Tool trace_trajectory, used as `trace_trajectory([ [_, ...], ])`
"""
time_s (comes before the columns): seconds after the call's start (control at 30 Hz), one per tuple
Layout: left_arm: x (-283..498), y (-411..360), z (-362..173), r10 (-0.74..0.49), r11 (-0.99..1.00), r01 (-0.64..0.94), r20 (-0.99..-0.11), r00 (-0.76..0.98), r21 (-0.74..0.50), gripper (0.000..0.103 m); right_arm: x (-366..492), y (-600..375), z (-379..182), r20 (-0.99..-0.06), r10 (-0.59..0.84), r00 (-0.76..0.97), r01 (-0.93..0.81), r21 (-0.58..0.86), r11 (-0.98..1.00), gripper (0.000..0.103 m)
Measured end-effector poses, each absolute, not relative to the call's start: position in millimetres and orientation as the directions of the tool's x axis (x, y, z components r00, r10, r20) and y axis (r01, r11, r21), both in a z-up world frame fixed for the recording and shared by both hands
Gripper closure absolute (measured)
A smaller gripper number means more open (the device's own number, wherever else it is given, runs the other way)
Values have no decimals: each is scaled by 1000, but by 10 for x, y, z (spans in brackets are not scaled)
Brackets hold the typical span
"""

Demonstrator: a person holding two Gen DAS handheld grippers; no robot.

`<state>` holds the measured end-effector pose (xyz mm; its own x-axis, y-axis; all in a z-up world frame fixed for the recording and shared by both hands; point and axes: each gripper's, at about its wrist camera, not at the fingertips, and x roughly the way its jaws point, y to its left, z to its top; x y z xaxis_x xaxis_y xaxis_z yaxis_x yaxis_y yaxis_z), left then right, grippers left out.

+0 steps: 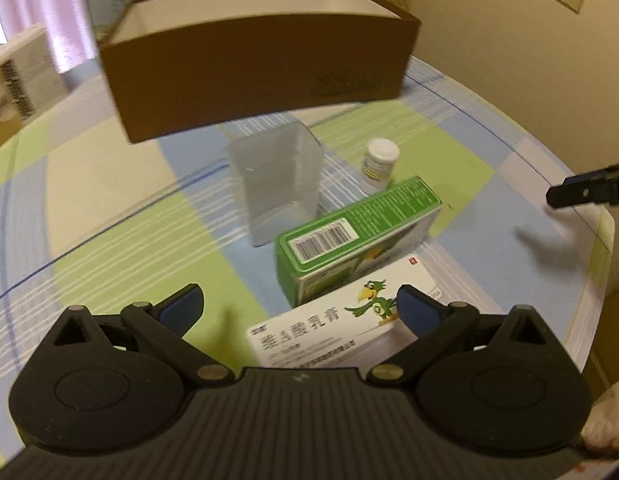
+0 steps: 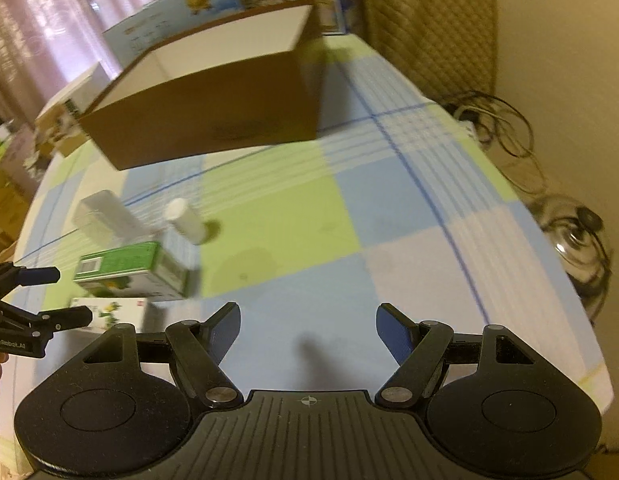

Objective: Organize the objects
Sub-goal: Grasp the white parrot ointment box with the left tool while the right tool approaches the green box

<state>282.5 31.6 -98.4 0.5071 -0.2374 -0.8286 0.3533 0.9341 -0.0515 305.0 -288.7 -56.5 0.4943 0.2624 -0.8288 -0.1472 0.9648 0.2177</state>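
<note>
Checked cloth in green, blue and white covers the desk (image 1: 109, 248), with curtains and stacked cartons behind.

Step in hand, as judged: approach to the first pick. Nothing is gripped, and all loose items lie on the desk outside the brown box (image 1: 261, 80).

Left tongs (image 1: 299, 306): spread wide, empty. They hover low over the near edge of the white carton (image 1: 341, 320), which lies flat with its parrot print up. The right pad sits just over the carton's right end; the left pad is over bare cloth. Contact cannot be confirmed.

Right tongs (image 2: 309, 328): spread wide, empty, held over bare cloth well to the right of the items.

Items, near to far:
- White carton, nearest the left tongs.
- Green carton (image 1: 357, 236), just behind the white one and touching or overlapping it.
- Clear case (image 1: 277, 184), upright, beyond the green carton.
- White bottle (image 1: 379, 166), upright, to the right of the case.
- Brown box, open-topped, farthest, apparently empty.

Next move, as judged: centre the left tongs across the white carton's narrow side, lower, close, then lift clear of the green carton before carrying to the box.
</note>
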Motion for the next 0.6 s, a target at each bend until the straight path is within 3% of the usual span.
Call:
trace_trajectory([
  [0.37, 2735, 240, -1167, -302, 907, 397, -870, 390, -138, 18, 2972, -3195, -720, -865, 188, 465, -39, 192, 981, 31],
  [0.5, 2577, 205, -1188, -325, 900, 397, -882, 340, -179, 33, 2992, -3210, -772, -871, 185, 455, -35, 191, 981, 31],
  [0.6, 2485, 129, -1180, -329, 893, 413, -885, 328, -179, 37, 3009, -3191, -799, -873, 189, 450, -40, 192, 981, 31],
])
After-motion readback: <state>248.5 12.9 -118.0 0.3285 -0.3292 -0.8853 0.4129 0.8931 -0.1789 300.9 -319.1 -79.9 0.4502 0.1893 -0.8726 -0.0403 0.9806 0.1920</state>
